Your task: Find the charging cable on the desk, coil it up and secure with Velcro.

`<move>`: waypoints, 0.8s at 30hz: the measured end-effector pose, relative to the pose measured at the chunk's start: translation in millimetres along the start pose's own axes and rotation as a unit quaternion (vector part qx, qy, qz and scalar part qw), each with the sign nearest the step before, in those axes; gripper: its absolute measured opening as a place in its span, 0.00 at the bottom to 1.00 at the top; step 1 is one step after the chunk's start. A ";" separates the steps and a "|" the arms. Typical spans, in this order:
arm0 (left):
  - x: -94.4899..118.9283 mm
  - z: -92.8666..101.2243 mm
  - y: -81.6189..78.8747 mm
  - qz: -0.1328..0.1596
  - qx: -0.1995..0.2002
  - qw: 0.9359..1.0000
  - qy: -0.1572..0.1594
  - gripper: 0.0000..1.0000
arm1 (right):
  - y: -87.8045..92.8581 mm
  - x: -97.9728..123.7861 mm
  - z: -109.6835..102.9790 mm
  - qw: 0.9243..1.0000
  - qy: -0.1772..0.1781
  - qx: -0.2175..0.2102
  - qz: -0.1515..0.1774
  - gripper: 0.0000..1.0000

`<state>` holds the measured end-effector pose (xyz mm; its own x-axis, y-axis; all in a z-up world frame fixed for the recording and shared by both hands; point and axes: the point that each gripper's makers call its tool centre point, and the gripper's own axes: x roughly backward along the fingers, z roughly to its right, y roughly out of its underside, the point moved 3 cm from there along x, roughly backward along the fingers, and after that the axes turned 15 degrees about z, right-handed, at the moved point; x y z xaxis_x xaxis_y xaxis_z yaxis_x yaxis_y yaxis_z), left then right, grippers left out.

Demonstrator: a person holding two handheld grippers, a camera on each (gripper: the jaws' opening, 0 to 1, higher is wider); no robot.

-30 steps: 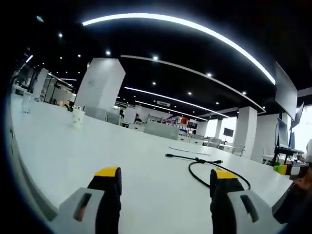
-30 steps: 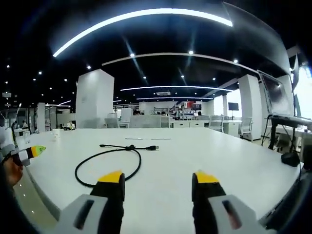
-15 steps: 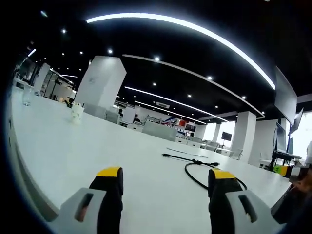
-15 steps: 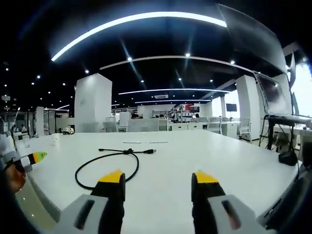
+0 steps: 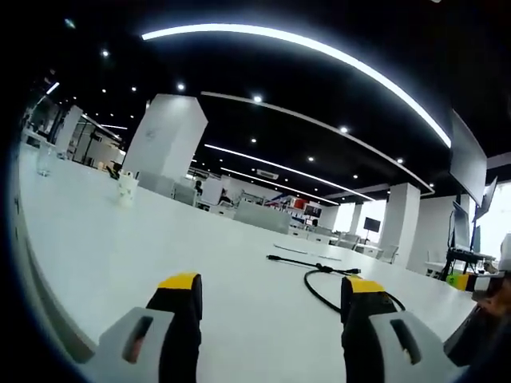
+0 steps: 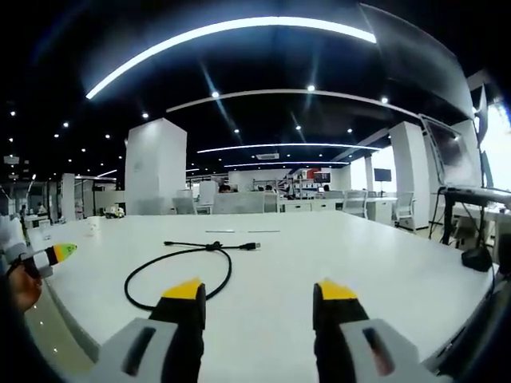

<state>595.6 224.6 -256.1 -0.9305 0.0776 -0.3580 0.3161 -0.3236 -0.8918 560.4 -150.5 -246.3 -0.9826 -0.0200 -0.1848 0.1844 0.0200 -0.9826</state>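
While your left gripper [image 5: 269, 295] and right gripper [image 6: 257, 301] stand wide, the black charging cable [image 6: 177, 267] lies looped mid-desk [image 6: 383, 263] in an office hall.

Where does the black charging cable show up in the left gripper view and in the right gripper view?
Left gripper view: the charging cable lies on the white desk, right of centre, partly behind the right jaw of the left hand-held gripper.
Right gripper view: the cable forms a loop left of centre, beyond the left jaw of the right hand-held gripper.
Shared landmark: the white square pillar beyond the desk.
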 end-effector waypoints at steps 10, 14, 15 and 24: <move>2.1 -0.2 -0.1 0.002 0.006 1.000 0.001 0.70 | -0.6 1.7 0.0 1.000 0.002 -0.003 0.001 0.54; 3.1 -1.5 -0.3 0.001 0.003 1.000 0.000 0.70 | 2.1 1.6 -0.9 1.000 0.001 0.000 -0.003 0.54; 3.5 -2.2 -0.6 0.001 0.003 1.000 -0.001 0.70 | 2.4 1.7 -1.3 1.000 0.001 0.002 -0.004 0.54; 5.0 -4.3 -1.9 0.007 0.014 1.000 -0.005 0.70 | 1.8 1.0 -3.4 1.000 -0.003 0.004 -0.003 0.54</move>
<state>591.2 229.7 -257.4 -0.9280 0.0641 -0.3669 0.3233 -0.3505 -0.8790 559.6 -147.1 -248.2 -0.9834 -0.0271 -0.1792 0.1789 0.0120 -0.9838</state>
